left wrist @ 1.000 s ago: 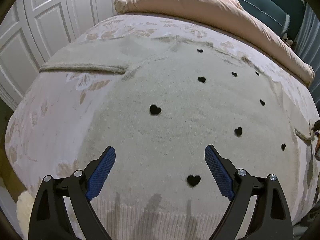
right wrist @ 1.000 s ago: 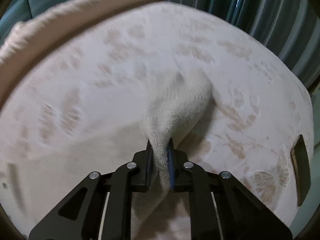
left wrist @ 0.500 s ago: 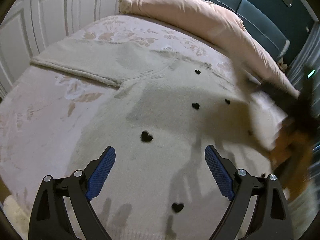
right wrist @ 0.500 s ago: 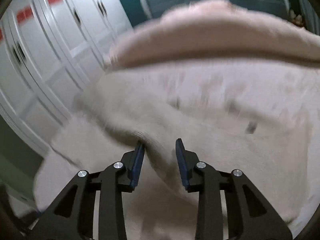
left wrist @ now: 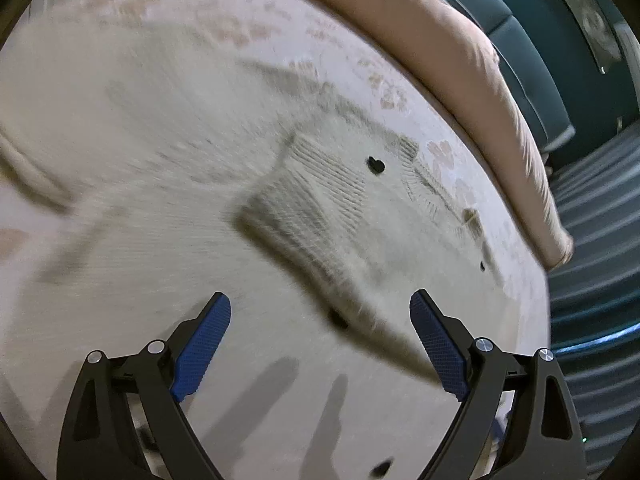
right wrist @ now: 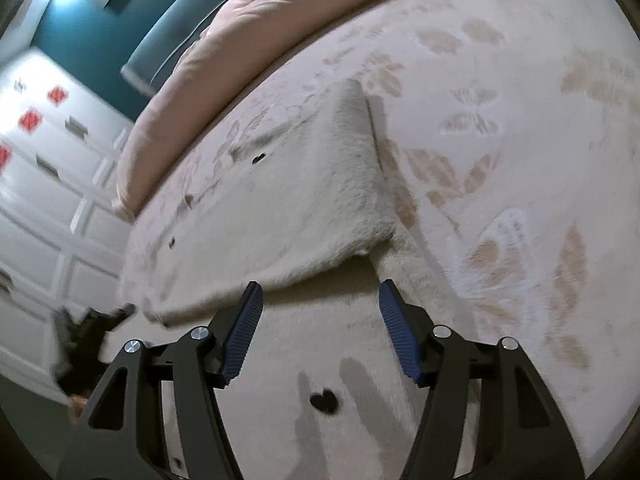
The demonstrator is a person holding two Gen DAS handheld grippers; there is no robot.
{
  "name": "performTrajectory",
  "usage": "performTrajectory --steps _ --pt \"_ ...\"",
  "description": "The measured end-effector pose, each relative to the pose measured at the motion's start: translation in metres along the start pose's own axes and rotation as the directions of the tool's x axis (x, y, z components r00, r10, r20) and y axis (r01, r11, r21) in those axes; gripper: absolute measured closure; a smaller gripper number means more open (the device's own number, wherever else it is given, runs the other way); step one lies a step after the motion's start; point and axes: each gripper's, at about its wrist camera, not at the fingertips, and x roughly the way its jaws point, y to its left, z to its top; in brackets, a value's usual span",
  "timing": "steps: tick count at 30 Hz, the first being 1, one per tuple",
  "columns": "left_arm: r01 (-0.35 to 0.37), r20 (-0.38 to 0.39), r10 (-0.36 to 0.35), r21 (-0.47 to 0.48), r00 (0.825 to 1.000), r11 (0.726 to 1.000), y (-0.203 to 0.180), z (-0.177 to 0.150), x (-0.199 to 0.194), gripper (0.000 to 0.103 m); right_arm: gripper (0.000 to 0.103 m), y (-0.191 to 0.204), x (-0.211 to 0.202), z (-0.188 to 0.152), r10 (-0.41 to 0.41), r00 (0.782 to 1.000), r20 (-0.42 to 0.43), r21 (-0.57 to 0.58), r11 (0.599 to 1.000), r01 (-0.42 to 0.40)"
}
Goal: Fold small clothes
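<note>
The bed (right wrist: 520, 92) wears a pale cover with a faded tan leaf print. A cream knit sweater (right wrist: 300, 200) dotted with small black hearts lies flat on it, one sleeve (left wrist: 304, 208) folded in across the body. A long pinkish pillow (left wrist: 460, 64) lies along the bed's far edge, well apart from the sweater

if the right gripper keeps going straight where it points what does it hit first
Most likely the folded-over sleeve of the cream sweater, whose edge lies just beyond the open right gripper. Depth is unclear; pointing downward, it might meet the sweater body first.
</note>
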Motion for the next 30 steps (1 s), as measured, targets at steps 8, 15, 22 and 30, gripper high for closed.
performTrajectory --steps 8,15,22,30 --pt "0.061 0.146 -0.077 0.111 0.986 0.992 -0.04 0.022 -0.023 0.098 0.097 0.02 -0.013 0.044 0.102 0.982 0.162 0.03 0.994 -0.108" --pt "-0.052 0.063 0.045 0.115 0.997 0.992 -0.016 -0.001 0.015 0.099 0.1 -0.031 0.031 0.025 -0.045 0.997 0.058 0.056 0.998 0.041" --pt "-0.041 0.131 0.023 0.137 0.991 0.99 -0.007 -0.023 0.019 0.091 0.092 -0.005 -0.024 0.009 -0.187 0.97 0.154 -0.002 0.982 0.19" --pt "-0.035 0.199 0.0 0.176 0.98 0.984 0.001 -0.03 0.022 0.09 0.095 0.068 0.055 0.043 -0.118 0.992 0.031 -0.337 0.934 0.122"
